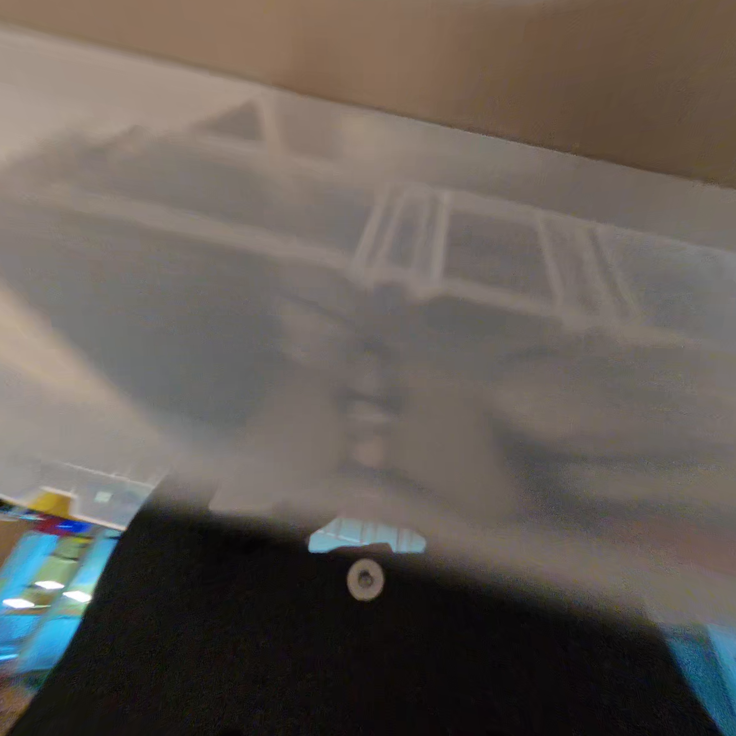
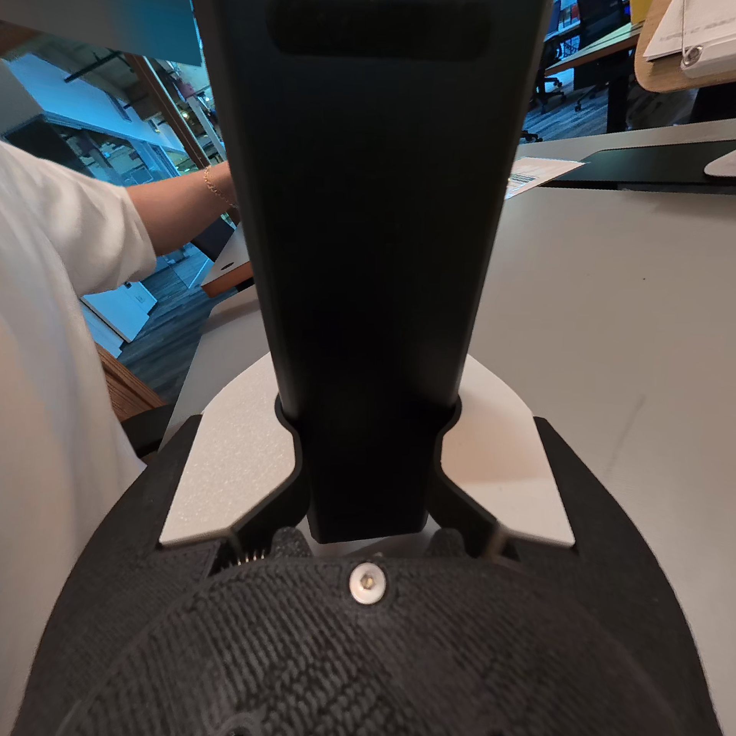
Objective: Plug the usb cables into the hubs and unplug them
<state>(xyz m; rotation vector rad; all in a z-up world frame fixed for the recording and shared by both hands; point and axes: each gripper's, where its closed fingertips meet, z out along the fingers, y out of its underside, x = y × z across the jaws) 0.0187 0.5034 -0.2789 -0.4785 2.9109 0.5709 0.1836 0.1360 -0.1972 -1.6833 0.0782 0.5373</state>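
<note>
No USB cable or hub shows in either view. In the left wrist view, only the black body (image 1: 278,637) of my left gripper shows. A blurred translucent white plastic box (image 1: 398,278) fills the frame right in front and hides the fingers. My right gripper (image 2: 368,414) lies low over a round white base (image 2: 247,398). A tall black post (image 2: 370,239) rises from that base between its two fingers (image 2: 231,470). The jaws stand apart, one on each side of the post and close against it.
A grey table (image 2: 617,338) stretches to the right, with a black mat (image 2: 645,167) and a paper sheet (image 2: 537,175) at its far side. A person's white sleeve (image 2: 59,298) and bare forearm (image 2: 175,199) reach away at the left. A wooden board with papers (image 2: 677,47) is at the top right.
</note>
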